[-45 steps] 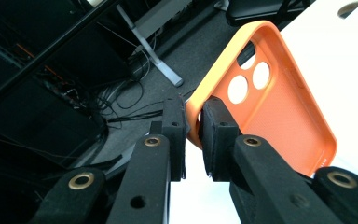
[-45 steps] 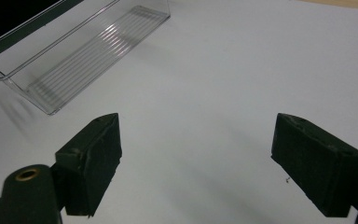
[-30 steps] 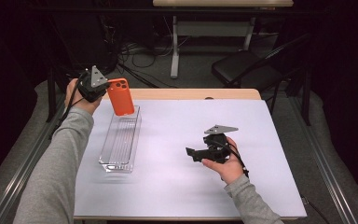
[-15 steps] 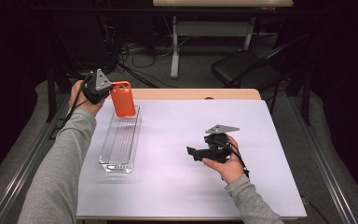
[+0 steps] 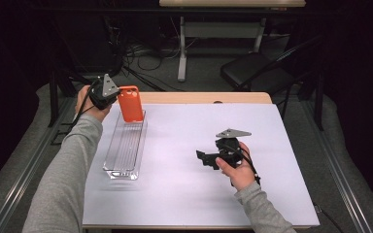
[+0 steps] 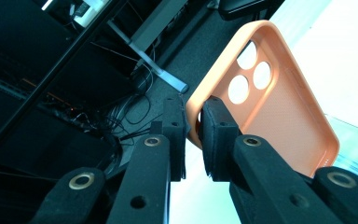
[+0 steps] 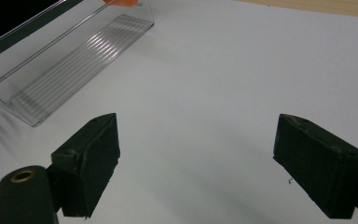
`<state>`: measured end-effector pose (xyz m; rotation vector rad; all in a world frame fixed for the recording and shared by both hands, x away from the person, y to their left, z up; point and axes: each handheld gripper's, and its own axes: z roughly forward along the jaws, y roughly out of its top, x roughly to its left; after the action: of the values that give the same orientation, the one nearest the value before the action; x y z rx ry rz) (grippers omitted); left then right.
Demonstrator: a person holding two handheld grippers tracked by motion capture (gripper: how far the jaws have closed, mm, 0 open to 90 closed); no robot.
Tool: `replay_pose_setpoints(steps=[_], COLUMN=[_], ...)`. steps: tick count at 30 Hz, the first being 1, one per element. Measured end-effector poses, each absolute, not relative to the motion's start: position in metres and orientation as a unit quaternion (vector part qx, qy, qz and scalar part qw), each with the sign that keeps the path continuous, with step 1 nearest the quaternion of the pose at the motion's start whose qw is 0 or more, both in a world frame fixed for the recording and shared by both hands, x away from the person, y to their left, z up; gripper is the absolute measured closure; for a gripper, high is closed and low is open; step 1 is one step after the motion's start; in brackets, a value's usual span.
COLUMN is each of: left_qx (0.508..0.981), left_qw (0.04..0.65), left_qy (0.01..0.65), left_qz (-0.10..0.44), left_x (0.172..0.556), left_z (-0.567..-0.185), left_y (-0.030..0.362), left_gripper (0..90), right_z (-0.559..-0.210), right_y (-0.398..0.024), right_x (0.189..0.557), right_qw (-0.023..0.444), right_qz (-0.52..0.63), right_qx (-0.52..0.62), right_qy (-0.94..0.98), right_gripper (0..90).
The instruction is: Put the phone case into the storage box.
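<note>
Over the far end of the clear tray (image 5: 124,154), the left gripper (image 5: 117,98) pinches the rim of an orange phone case (image 5: 130,103), jaws pressed tight on its thin edge. Close up, that case (image 6: 279,93) is smooth, matte and rounded at the corners, with round camera cut-outs and a finely dotted lining. Its lower end sits at the tray's far end. Right gripper (image 5: 205,158) rests low over the white table (image 5: 184,194), pads (image 7: 91,158) spread wide and holding nothing. That tray is glossy, ribbed plastic, long and narrow.
</note>
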<state>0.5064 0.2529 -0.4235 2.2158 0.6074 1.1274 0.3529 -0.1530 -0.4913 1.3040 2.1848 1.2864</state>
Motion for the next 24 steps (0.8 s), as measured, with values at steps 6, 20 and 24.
replay_pose_setpoints(steps=[6, 20, 24], left_qx=[0.826, 0.829, 0.828], left_qw=[0.293, 0.291, 0.289], left_qy=[0.221, 0.197, 0.195], left_qz=[0.428, 0.436, 0.439], left_x=[0.507, 0.509, 0.510], left_z=[-0.431, -0.442, -0.446], left_y=[0.255, 0.253, 0.254], left_gripper=[81.3, 81.3, 81.3], right_z=[-0.491, -0.494, -0.495], right_y=[-0.154, -0.155, -0.155], right_x=[0.352, 0.352, 0.352], right_qw=[0.145, 0.145, 0.147], right_qz=[0.450, 0.449, 0.446], right_qx=[0.450, 0.448, 0.447], right_qy=[0.757, 0.759, 0.761], right_gripper=[13.6, 13.6, 13.6])
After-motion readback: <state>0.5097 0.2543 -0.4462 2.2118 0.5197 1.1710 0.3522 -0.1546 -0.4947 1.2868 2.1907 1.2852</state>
